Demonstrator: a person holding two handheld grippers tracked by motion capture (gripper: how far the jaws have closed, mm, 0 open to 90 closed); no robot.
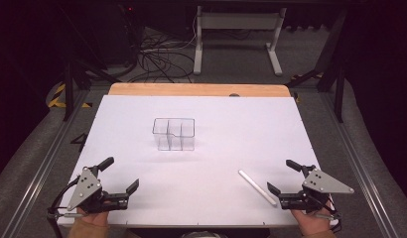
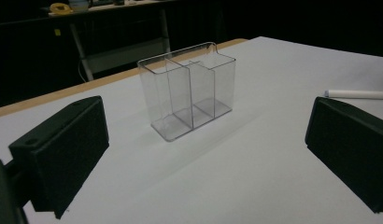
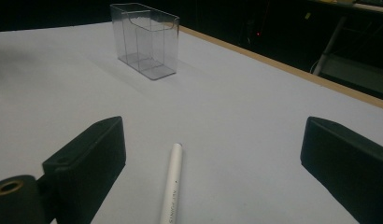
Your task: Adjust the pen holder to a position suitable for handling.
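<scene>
Left gripper at the near left corner of the white table, jaws spread wide and empty, clear plastic three-compartment holder upright mid-table, slim white pen lying flat just beside the right gripper, jaws wide, holding nothing

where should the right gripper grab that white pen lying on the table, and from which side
Grip the white pen near the middle of its barrel, coming from above with the jaws across its width. It lies flat on the table, slim and round, with free space on both sides. The right gripper is open and close by.
</scene>
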